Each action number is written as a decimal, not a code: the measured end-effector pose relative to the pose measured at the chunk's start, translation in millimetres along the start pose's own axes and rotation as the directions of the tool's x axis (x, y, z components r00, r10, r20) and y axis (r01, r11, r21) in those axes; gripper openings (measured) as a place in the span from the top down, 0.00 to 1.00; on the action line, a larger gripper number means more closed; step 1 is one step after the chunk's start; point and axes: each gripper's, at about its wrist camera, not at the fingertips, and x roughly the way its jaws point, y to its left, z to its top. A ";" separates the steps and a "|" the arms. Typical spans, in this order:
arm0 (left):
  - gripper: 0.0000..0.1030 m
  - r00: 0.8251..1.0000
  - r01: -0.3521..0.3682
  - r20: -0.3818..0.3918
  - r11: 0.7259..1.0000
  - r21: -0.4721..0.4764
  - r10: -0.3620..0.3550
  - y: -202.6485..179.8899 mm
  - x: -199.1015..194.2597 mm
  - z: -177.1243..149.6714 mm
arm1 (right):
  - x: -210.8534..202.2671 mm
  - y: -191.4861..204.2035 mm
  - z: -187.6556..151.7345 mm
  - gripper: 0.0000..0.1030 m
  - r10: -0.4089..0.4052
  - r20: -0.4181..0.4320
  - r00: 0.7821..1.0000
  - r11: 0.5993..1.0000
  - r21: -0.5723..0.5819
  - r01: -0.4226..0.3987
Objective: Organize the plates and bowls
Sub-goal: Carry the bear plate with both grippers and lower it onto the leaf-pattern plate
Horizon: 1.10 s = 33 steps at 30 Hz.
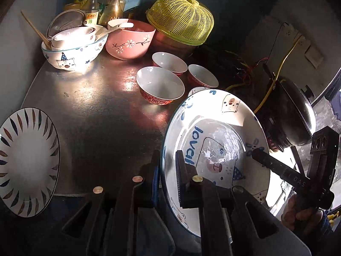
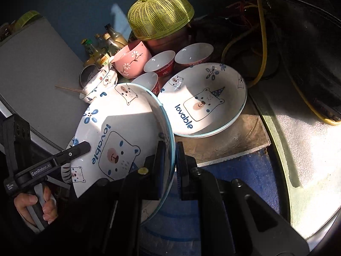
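Both tongs are clenched on the same bear plate (image 2: 119, 132), one on each side of its rim: the left tongs (image 1: 168, 177) pinch the rim on the left, and the right tongs (image 2: 170, 164) pinch the opposite edge, so the plate hangs tilted in the air between the two hands, above the near right part of the bench (image 1: 96, 111). A second bear plate (image 2: 204, 100) with the same drawing lies flat on the bench just behind it, close to the three small red bowls (image 1: 159, 87). I think the step in hand is to lay the carried plate on its twin. To do this well, both hands should first bring the plate level, then lower it together, centred over the lying plate, so the rims meet softly and nothing knocks the small bowls. The grips should let go only when the plate rests fully. The striped plate (image 1: 27, 162) sits far left, well apart.
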 end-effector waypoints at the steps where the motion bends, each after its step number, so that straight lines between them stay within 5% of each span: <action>1: 0.88 1.000 -0.011 0.007 1.000 -0.015 0.011 7.6 -3.3 0.3 | 5.4 6.4 1.9 0.90 0.009 -0.009 1.000 1.000 -0.014 -0.009; 15: 0.88 0.983 -0.150 0.076 0.965 -0.215 0.170 97.4 -52.1 -18.2 | 70.1 91.1 13.4 0.90 0.133 -0.135 0.982 0.970 -0.187 -0.157; 33: 0.88 0.938 -0.281 0.059 0.848 -0.449 0.342 207.3 -97.5 -50.3 | 148.3 206.8 -2.0 0.90 0.208 -0.311 0.927 0.885 -0.343 -0.314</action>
